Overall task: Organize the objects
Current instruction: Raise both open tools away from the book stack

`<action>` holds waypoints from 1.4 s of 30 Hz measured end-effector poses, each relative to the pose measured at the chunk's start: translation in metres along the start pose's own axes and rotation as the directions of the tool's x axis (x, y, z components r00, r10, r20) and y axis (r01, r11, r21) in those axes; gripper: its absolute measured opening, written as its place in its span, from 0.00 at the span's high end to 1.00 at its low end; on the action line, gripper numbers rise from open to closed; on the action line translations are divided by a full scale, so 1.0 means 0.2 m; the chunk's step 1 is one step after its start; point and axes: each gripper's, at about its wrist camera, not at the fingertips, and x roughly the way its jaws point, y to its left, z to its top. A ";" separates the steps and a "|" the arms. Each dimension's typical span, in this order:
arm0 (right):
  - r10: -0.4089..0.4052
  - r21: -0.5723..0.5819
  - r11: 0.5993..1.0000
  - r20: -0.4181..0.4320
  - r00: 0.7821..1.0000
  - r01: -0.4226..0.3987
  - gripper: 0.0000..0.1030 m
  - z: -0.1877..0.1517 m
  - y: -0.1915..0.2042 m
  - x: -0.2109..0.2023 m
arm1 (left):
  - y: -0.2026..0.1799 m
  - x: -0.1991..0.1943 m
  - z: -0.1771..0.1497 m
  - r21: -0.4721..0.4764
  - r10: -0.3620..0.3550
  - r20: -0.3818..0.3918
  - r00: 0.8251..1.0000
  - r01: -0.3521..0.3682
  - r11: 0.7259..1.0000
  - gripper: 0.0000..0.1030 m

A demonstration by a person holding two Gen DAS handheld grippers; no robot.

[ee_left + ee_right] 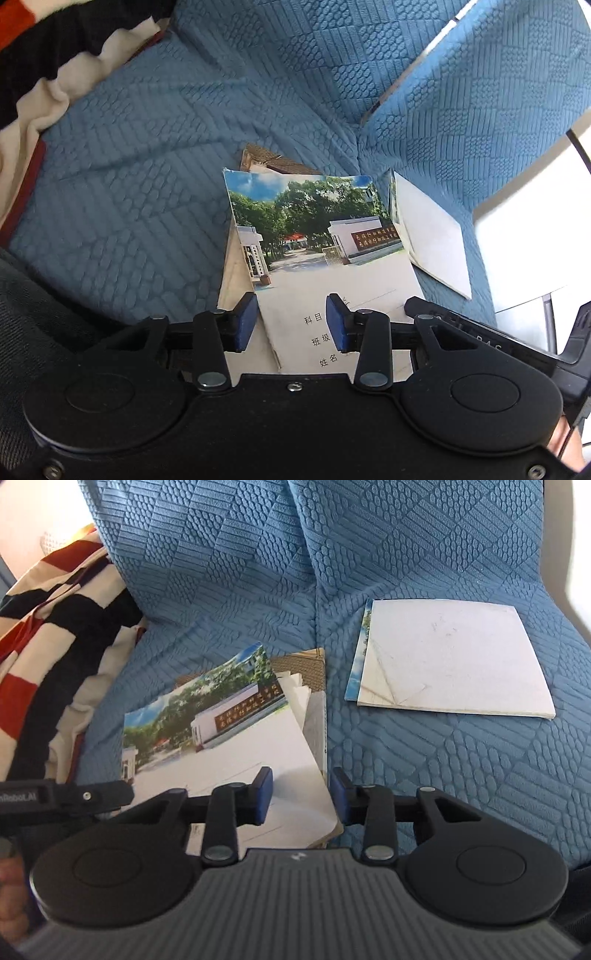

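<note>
A notebook with a photo cover of trees and a gate [317, 229] [221, 746] lies on top of a loose stack on a blue sofa seat [129, 206]. A brown-patterned booklet [273, 160] [306, 668] and white pages stick out beneath it. My left gripper [291, 323] hovers over the notebook's near end, open, with the notebook's left edge running under the gap. My right gripper [301, 795] is open over the stack's near right corner, its pads clear of the paper. A second booklet, white side up [432, 229] [454, 657], lies apart to the right.
A red, black and cream striped blanket [55, 55] [55, 627] is bunched at the left of the seat. The sofa's backrest [221, 554] rises behind the booklets and its armrest [480, 129] stands to the right. Bare seat fabric [480, 775] lies near the right gripper.
</note>
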 end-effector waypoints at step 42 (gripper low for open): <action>-0.090 0.017 0.996 0.163 0.982 0.089 0.20 0.08 0.11 -0.84 | -0.44 -0.47 0.09 0.219 0.079 0.095 0.992 -0.098 0.971 0.14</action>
